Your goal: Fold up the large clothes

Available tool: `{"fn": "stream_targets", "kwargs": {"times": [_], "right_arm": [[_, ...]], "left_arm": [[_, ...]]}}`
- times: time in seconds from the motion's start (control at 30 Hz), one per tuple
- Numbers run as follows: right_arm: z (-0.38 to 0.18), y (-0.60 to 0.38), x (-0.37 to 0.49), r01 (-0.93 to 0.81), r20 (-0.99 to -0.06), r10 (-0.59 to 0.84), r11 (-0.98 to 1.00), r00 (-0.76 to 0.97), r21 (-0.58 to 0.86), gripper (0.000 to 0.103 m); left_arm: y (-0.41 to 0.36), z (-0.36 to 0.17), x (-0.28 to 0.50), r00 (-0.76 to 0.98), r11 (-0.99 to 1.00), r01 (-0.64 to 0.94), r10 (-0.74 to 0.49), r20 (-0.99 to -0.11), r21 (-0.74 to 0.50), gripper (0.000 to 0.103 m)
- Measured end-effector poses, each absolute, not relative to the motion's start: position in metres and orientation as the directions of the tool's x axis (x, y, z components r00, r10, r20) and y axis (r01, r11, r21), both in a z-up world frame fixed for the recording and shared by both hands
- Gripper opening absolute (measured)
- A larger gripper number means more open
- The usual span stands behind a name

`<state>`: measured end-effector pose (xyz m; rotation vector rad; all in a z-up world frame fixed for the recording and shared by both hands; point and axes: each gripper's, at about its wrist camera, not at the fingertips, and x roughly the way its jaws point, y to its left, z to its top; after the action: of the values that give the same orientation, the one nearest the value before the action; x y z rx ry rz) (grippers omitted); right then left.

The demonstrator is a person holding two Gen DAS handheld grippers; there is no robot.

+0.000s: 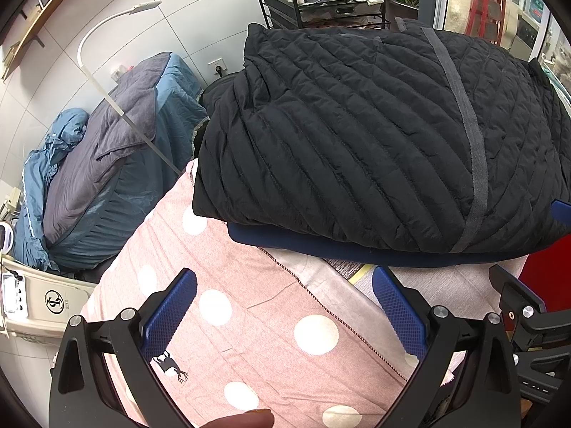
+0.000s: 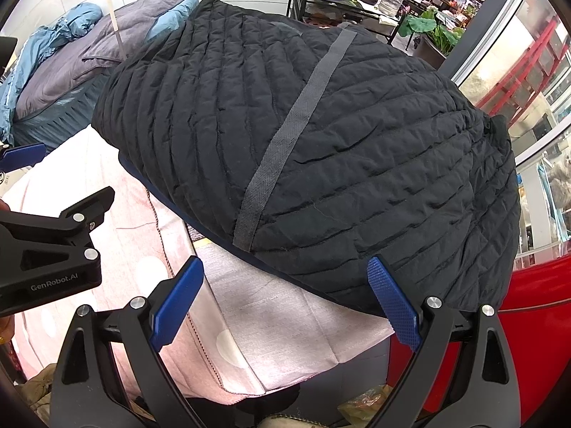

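Observation:
A black quilted jacket (image 1: 374, 135) lies folded into a thick bundle on a pink cloth with white dots (image 1: 249, 321), a grey strap across it and its dark blue lining showing at the near edge. It fills the right wrist view (image 2: 321, 149). My left gripper (image 1: 285, 306) is open and empty over the pink cloth, just short of the jacket's near edge. My right gripper (image 2: 289, 292) is open and empty at the jacket's near edge, its right fingertip (image 2: 389, 292) against the bundle. The left gripper's body (image 2: 46, 249) shows at the left of the right wrist view.
A pile of blue and grey bedding (image 1: 107, 164) lies to the left. A white lamp arm (image 1: 107, 35) stands by it. A black cart (image 1: 321, 3) with bottles stands behind the jacket. A red surface (image 2: 517, 321) lies at the right. A white appliance (image 1: 32, 296) sits lower left.

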<state>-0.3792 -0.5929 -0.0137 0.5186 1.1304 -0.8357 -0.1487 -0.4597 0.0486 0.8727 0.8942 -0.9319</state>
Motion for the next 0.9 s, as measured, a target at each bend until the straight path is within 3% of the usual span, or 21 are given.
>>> {"fn": "stream_targets", "kwargs": {"times": [0.9], "right_arm": [[-0.0150, -0.5906, -0.3779, 0.794, -0.933, -0.313, 0.606, 0.176, -0.053, 0.092]], "left_arm": [[-0.4593, 0.0459, -0.1480, 0.319, 0.338, 0.915, -0.277, -0.906, 0.219, 0.097]]}}
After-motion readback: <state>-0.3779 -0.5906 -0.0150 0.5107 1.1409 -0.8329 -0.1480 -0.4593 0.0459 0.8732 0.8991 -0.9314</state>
